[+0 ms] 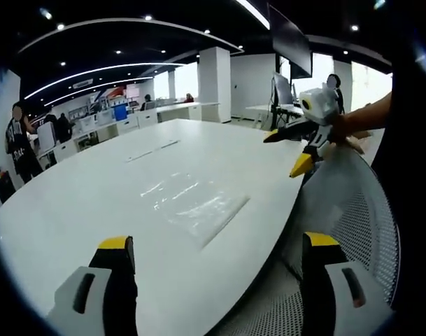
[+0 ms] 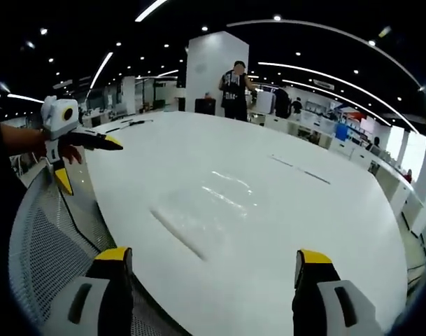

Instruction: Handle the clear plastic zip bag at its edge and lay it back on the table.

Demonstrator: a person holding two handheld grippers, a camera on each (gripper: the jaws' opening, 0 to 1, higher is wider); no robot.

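Note:
The clear plastic zip bag lies flat on the white table, near its curved front edge. My left gripper is open and empty, hovering short of the bag. In the same view the right gripper comes in from the right, held by a hand, with its jaws apart and nothing in them. In the right gripper view the bag shows as a faint glossy patch on the table. My right gripper stands open before it, and the left gripper hangs open off the table's left edge.
A grey mesh chair back sits between the grippers at the table edge, also seen as mesh. A person stands far left, another person beyond the table. Desks and a white pillar fill the background.

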